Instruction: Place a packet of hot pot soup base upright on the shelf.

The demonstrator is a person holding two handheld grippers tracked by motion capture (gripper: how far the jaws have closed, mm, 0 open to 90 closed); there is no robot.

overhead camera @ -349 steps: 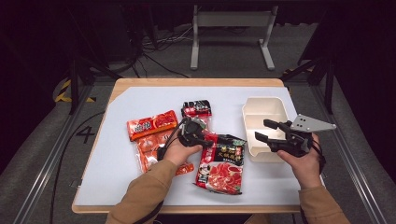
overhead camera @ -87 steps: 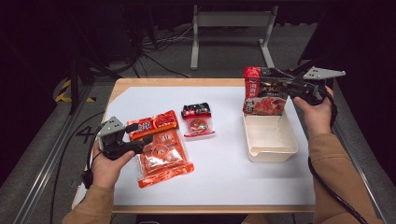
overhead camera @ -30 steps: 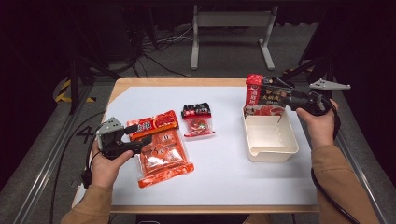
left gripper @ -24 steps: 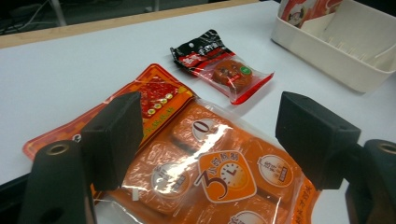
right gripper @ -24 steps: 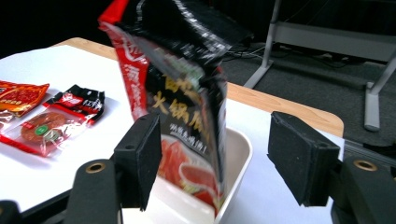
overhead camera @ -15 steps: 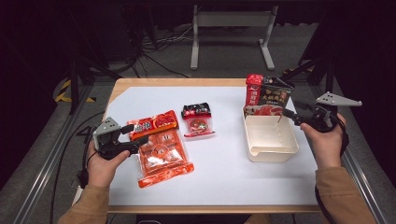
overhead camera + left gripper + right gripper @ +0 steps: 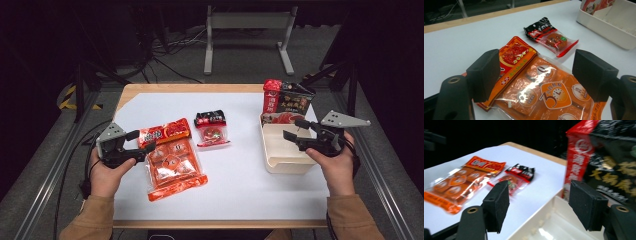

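Right gripper (image 7: 296, 129): jaws apart and have just been opening, nothing between the pads; it hangs over the right side of the white bin (image 7: 282, 162), released from the tall packet.
Tall red-and-black packet (image 7: 287, 102): stands upright in the far end of the white bin, leaning against its far wall; its lower part is hidden by the bin's rim, and in the right gripper view its top and right side are cut off by the frame and blurred.
Left gripper (image 7: 139, 146): jaws wide, gripping nothing — it sits at the near-left edge of the orange multi-pack (image 7: 172, 167); whether a pad touches the wrapper cannot be told.
Orange multi-pack: flat on the white table (image 7: 240, 185); glare on its clear film hides some print, and the left gripper view cuts off its near end.
Red sachet (image 7: 165, 132): flat, its edge lies on the multi-pack's far end; partly hidden behind the left jaw in the left gripper view.
Small black-and-red pack (image 7: 212, 128): alone mid-table, well apart from both grippers — print too small to read.
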